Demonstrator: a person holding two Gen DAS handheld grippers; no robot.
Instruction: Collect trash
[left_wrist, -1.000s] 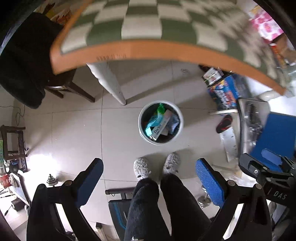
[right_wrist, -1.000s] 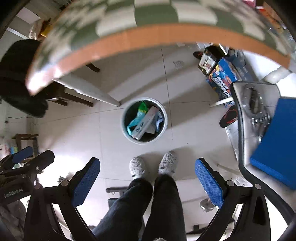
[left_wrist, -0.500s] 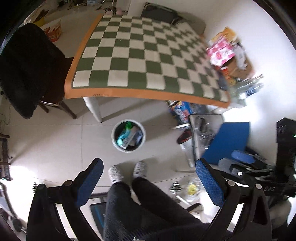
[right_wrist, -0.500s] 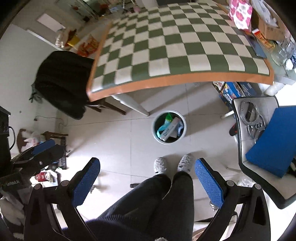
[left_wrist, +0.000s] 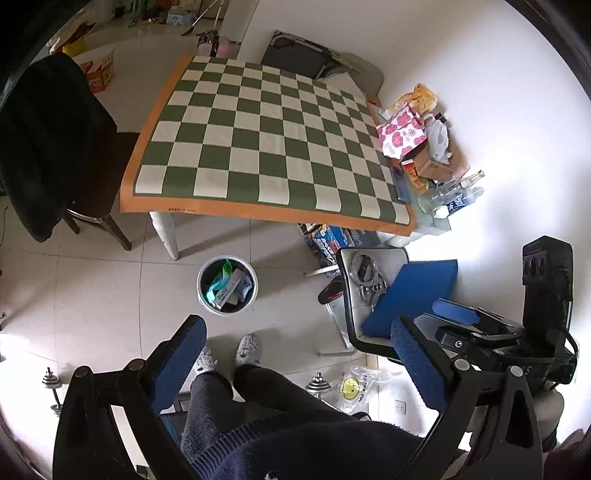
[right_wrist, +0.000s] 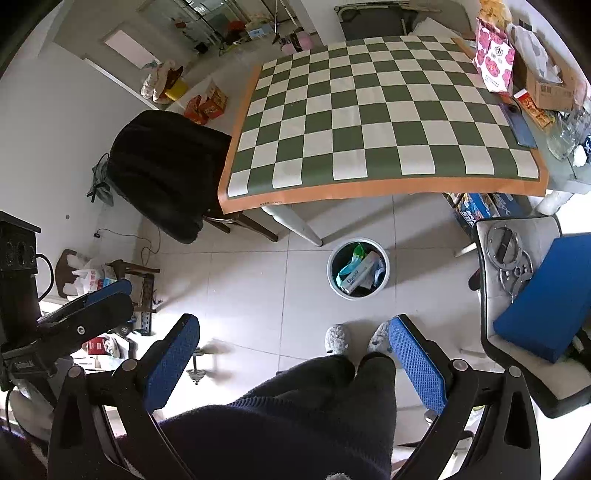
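You hold both claws, left gripper (left_wrist: 297, 360) and right gripper (right_wrist: 293, 354), wide and empty, high above the bin (right_wrist: 357, 267), likely finished

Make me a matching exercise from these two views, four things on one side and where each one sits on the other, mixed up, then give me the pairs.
Things:
1. trash bin
2. blue cushion
3. black jacket
4. pink flowered bag

Places:
A. draped over a chair beside the table
B. on the floor near a table leg
C. on the cluttered table edge by the wall
D. lying on a chair seat

Pairs: 1-B, 2-D, 3-A, 4-C
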